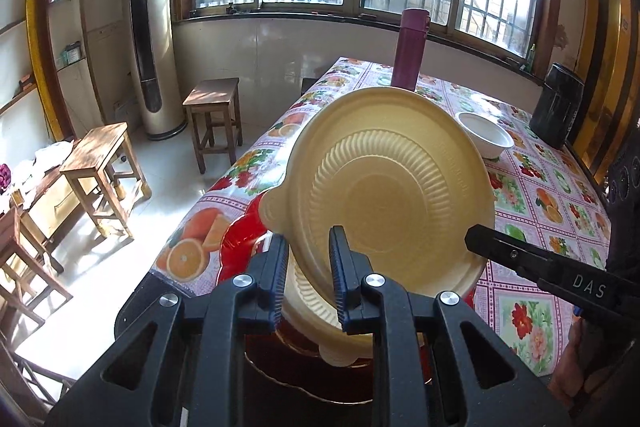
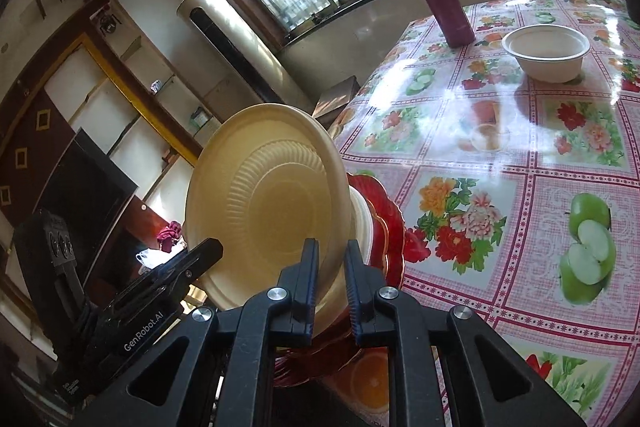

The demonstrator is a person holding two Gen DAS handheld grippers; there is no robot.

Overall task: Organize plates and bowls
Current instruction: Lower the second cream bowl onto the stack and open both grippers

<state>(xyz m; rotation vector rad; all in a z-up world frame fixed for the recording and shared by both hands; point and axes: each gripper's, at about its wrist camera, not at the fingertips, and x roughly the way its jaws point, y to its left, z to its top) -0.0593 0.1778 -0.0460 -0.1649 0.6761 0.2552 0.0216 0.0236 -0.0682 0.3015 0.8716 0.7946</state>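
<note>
A cream plastic plate (image 1: 392, 187) is tilted up on edge, its ribbed underside facing both cameras. My left gripper (image 1: 308, 237) is shut on its lower left rim. My right gripper (image 2: 331, 245) is shut on the plate (image 2: 272, 195) at its lower right rim; one of its fingers (image 1: 492, 247) shows against the plate's right edge in the left wrist view. Under the tilted plate lies a stack of cream plates (image 1: 316, 311) on red plates (image 1: 240, 247) at the table's near corner. A white bowl (image 2: 546, 51) stands alone farther back.
A tall purple flask (image 1: 410, 51) stands on the fruit-patterned tablecloth (image 2: 500, 147) behind the plates. A black container (image 1: 556, 107) sits at the far right. Wooden stools (image 1: 216, 115) and a tower air conditioner (image 1: 150, 27) stand on the floor left of the table.
</note>
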